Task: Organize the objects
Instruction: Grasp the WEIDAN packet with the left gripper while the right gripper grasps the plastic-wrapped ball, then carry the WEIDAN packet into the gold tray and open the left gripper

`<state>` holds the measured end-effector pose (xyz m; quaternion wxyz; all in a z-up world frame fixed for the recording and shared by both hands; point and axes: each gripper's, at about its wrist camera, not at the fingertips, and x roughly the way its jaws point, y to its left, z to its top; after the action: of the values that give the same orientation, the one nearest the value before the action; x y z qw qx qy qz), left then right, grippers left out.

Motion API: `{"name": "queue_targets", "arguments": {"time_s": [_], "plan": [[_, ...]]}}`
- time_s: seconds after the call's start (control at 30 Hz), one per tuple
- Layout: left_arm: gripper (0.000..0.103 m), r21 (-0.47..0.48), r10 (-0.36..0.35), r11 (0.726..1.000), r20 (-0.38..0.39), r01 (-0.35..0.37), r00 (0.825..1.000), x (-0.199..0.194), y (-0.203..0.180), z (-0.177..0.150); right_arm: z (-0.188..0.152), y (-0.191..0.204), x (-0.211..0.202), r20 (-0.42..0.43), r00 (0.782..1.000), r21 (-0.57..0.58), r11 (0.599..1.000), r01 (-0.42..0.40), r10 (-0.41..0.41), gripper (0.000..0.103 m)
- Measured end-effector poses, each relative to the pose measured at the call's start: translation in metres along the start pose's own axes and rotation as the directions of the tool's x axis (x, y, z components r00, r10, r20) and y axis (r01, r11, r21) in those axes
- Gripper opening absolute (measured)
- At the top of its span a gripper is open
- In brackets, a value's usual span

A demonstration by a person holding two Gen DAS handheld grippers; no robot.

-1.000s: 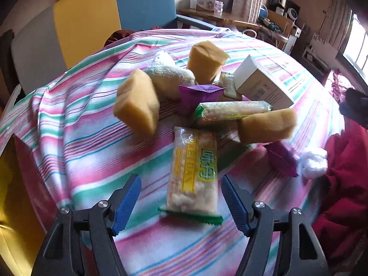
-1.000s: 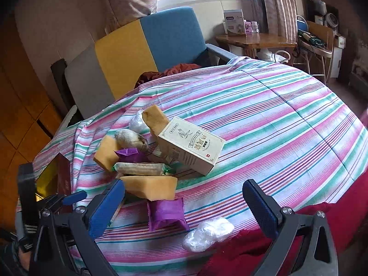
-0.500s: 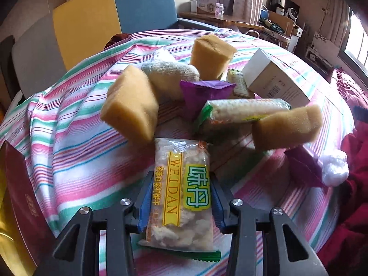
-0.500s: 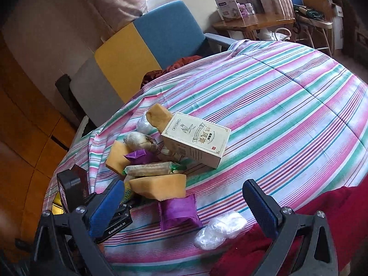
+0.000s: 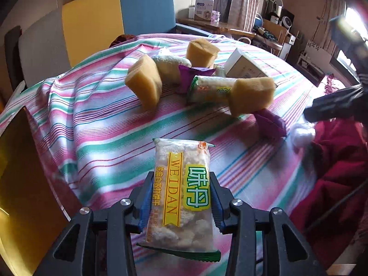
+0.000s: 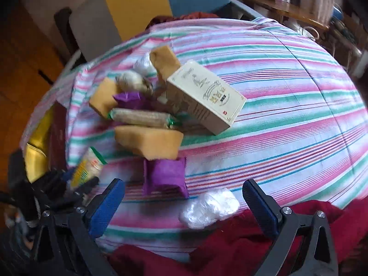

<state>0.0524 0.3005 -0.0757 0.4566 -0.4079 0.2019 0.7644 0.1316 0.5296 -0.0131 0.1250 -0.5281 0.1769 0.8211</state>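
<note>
A clear snack packet (image 5: 181, 161) with yellow and green print is clamped between the blue pads of my left gripper (image 5: 181, 184), lifted off the striped tablecloth (image 5: 110, 138). The right wrist view shows the same packet (image 6: 86, 169) at the lower left. My right gripper (image 6: 184, 197) is open and points steeply down, with nothing between its fingers. Beyond its tips lie a purple packet (image 6: 163, 174) and a white plastic wad (image 6: 209, 207). Behind them is a pile of yellow sponges (image 6: 149, 141), a long rice-cracker packet (image 6: 140, 117) and a cream box (image 6: 202, 99).
A dark red cloth (image 6: 230, 248) covers the table's near edge under the right gripper. A red box with a gold inside (image 5: 18, 172) stands off the table's left side. A yellow, blue and grey chair (image 5: 103, 20) is behind the table.
My left gripper closed on the snack packet and drew it back from the pile. My right gripper tipped downward and now looks onto the purple packet and the plastic wad.
</note>
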Motion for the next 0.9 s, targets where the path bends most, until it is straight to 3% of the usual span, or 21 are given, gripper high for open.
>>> {"name": "queue_targets", "arguments": {"time_s": [0.17, 0.2, 0.23, 0.3, 0.33, 0.53, 0.6, 0.7, 0.8, 0.87, 0.9], "plan": [[0.043, -0.022, -0.012, 1.0, 0.063, 0.013, 0.998, -0.026, 0.004, -0.001, -0.005, 0.01, 0.026, -0.175, 0.976, -0.141, 0.985, 0.103, -0.127, 0.096], [0.043, -0.023, -0.013, 1.0, 0.076, 0.015, 0.997, -0.032, 0.006, 0.0, -0.006, 0.009, 0.032, -0.201, 0.967, -0.154, 0.98, 0.125, -0.155, 0.086], [0.043, -0.026, -0.014, 1.0, 0.087, 0.016, 0.996, -0.038, 0.007, -0.002, -0.007, 0.008, 0.038, -0.216, 0.959, -0.164, 0.975, 0.151, -0.184, 0.065], [0.043, -0.051, -0.02, 0.998, 0.104, 0.025, 0.994, -0.048, 0.013, -0.005, -0.008, 0.005, 0.043, -0.213, 0.953, -0.167, 0.969, 0.182, -0.216, 0.046], [0.043, -0.066, -0.019, 0.997, 0.111, 0.027, 0.994, -0.053, 0.017, -0.007, -0.009, 0.002, 0.044, -0.212, 0.953, -0.162, 0.969, 0.185, -0.217, 0.044], [0.043, -0.187, 0.011, 0.982, 0.148, 0.017, 0.989, -0.078, 0.054, -0.012, -0.013, -0.008, 0.046, -0.224, 0.96, -0.126, 0.982, 0.141, -0.167, 0.048], [0.043, -0.212, 0.023, 0.977, 0.159, 0.011, 0.987, -0.084, 0.061, -0.011, -0.013, -0.013, 0.046, -0.238, 0.96, -0.11, 0.986, 0.124, -0.147, 0.059], [0.043, -0.238, 0.033, 0.971, 0.182, 0.012, 0.983, -0.096, 0.071, -0.014, -0.015, -0.013, 0.049, -0.258, 0.952, -0.131, 0.982, 0.137, -0.167, 0.068], [0.043, -0.249, 0.043, 0.968, 0.188, 0.005, 0.981, -0.106, 0.081, -0.018, -0.017, -0.008, 0.051, -0.253, 0.95, -0.136, 0.979, 0.152, -0.183, 0.093], [0.044, -0.262, 0.054, 0.965, 0.191, -0.003, 0.98, -0.11, 0.087, -0.021, -0.02, -0.007, 0.052, -0.259, 0.943, -0.162, 0.972, 0.169, -0.207, 0.096], [0.043, -0.27, 0.06, 0.963, 0.192, -0.006, 0.98, -0.112, 0.091, -0.023, -0.022, -0.006, 0.054, -0.257, 0.94, -0.172, 0.968, 0.183, -0.224, 0.092]]}}
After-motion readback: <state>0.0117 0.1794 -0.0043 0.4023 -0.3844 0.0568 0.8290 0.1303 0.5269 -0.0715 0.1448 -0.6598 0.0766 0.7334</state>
